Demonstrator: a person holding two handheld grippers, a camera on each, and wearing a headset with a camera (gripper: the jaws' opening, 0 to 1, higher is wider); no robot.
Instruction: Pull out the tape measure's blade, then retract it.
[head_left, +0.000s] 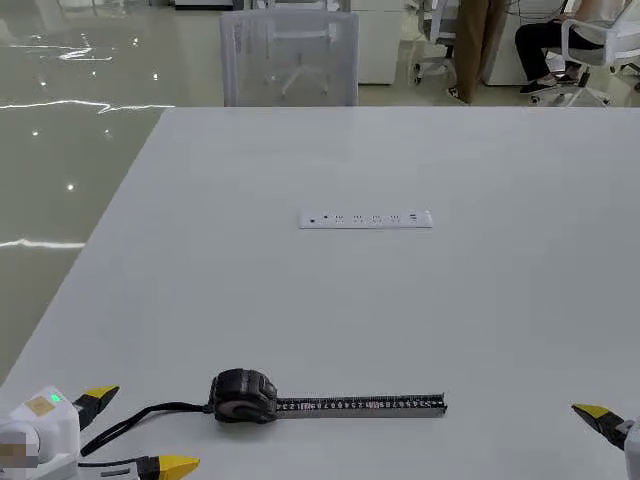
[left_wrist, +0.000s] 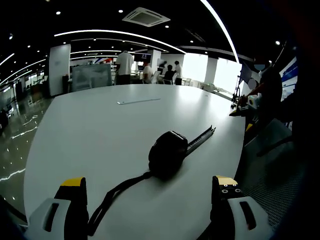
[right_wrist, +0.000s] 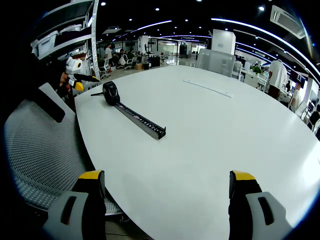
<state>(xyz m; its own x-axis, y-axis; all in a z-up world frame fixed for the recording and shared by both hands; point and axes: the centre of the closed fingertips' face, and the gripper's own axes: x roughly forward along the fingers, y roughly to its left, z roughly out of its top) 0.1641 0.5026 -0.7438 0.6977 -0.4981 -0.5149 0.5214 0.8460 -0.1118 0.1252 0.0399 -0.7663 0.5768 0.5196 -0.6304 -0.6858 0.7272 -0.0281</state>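
lying along the near edge of the table (head_left: 400, 300), the tape measure (head_left: 243, 396) points its drawn-out blade (head_left: 360, 404) from the case by my left gripper (left_wrist: 150, 181) toward my right gripper (right_wrist: 167, 175). both pairs of jaws gape wide, holding nothing. left is nearer the case; right sits well off the tip (head_left: 442, 405).

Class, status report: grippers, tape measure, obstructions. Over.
Left gripper, right gripper open, holding nothing. Black round tape measure flat on white table, blade partly out. Its black strap trails toward left gripper.
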